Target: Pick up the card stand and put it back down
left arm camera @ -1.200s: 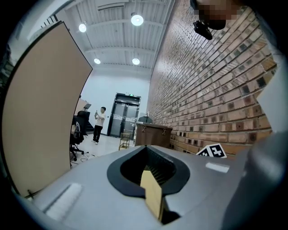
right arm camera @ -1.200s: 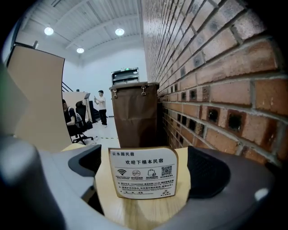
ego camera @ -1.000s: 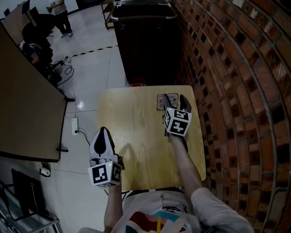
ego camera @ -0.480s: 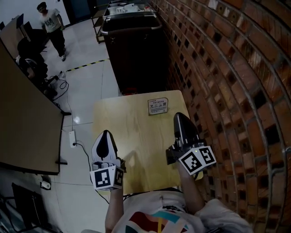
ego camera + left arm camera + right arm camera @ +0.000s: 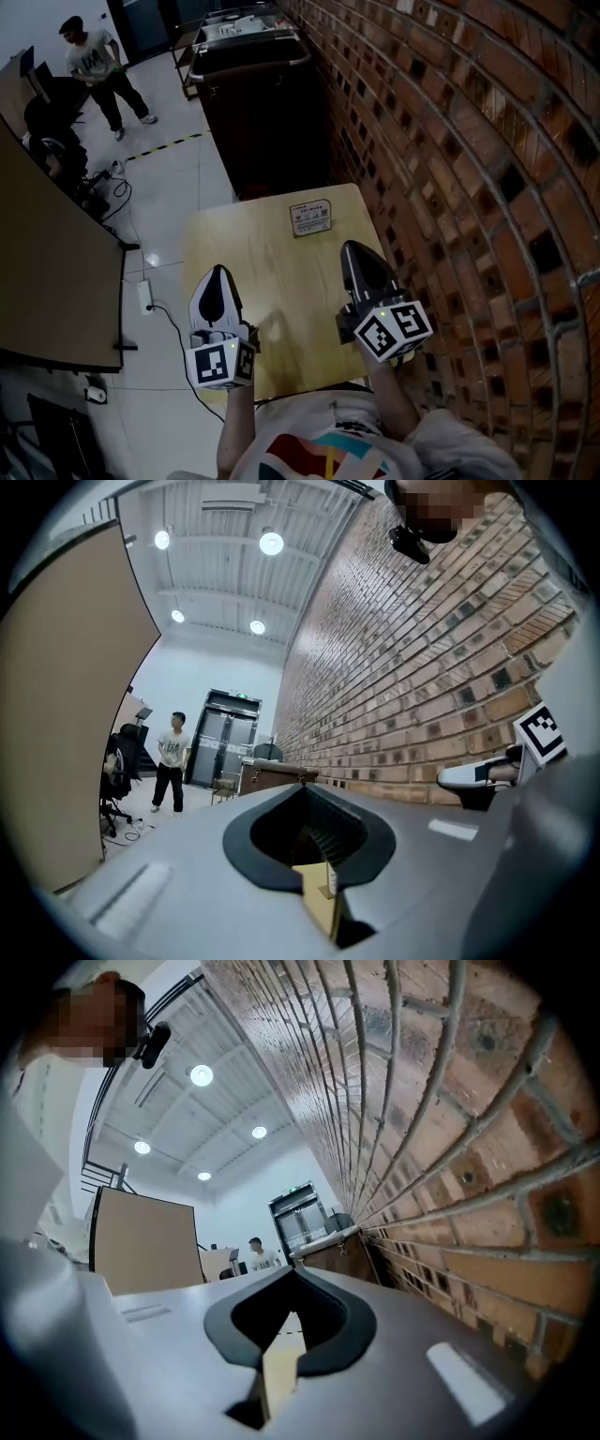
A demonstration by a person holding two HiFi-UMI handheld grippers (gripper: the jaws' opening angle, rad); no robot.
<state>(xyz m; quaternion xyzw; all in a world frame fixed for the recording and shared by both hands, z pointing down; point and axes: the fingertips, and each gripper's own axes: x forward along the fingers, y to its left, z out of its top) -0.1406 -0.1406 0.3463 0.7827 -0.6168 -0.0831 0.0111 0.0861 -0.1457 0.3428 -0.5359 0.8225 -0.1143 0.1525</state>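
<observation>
The card stand [image 5: 310, 218], a small flat sign with print, stands alone near the far edge of the light wooden table [image 5: 272, 262]. My right gripper [image 5: 350, 247] is over the table's right side, well short of the stand, its jaws shut with nothing between them. The right gripper view shows the same closed tips [image 5: 291, 1270]. My left gripper [image 5: 217, 270] hovers at the table's left edge, shut and empty as well, its tips [image 5: 304, 785] meeting in the left gripper view. Neither gripper touches the stand.
A brick wall [image 5: 450, 141] runs close along the table's right side. Beyond the table stands a dark cabinet [image 5: 262, 103]. A brown partition [image 5: 47, 253] and a power strip [image 5: 143, 295] are to the left. A person [image 5: 98, 66] walks far off.
My right gripper was at the card stand with open jaws. It has since drawn back toward me and shut. The stand stays on the table. The left gripper has barely moved.
</observation>
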